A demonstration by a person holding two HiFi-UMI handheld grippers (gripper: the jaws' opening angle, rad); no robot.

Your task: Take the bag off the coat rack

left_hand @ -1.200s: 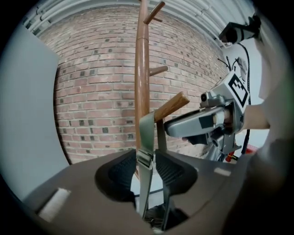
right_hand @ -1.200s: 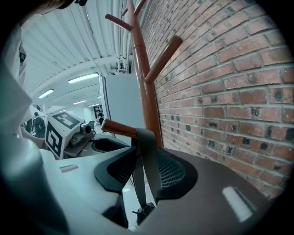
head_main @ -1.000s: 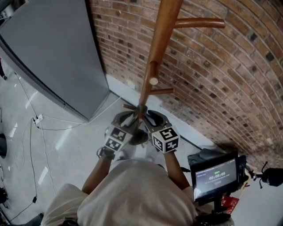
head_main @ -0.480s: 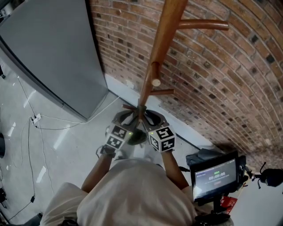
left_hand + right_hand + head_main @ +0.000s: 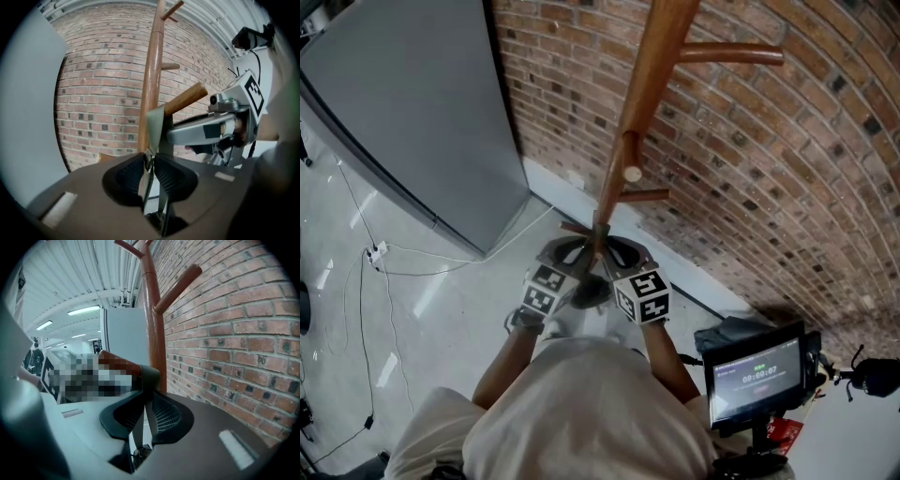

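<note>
A grey-green bag strap (image 5: 156,126) hangs over a low peg (image 5: 185,99) of the wooden coat rack (image 5: 633,122). Both grippers sit at that peg, close to the pole. My left gripper (image 5: 149,161) has its jaws closing and its pads pinch the strap below the peg. On the peg's other side my right gripper (image 5: 143,406) is closing too, with the strap (image 5: 149,376) pressed between its pads. In the head view the left gripper (image 5: 577,258) and right gripper (image 5: 614,253) nearly touch. The bag's body is hidden below the grippers.
A brick wall (image 5: 769,169) stands right behind the rack. A tall grey cabinet (image 5: 412,112) is at the left, with cables (image 5: 384,258) on the shiny floor beside it. A screen on a stand (image 5: 755,375) is at the lower right. A long upper peg (image 5: 731,52) sticks out overhead.
Both grippers have drawn slightly closer together at the low peg and their jaws have narrowed onto the strap. The rack has not moved.
</note>
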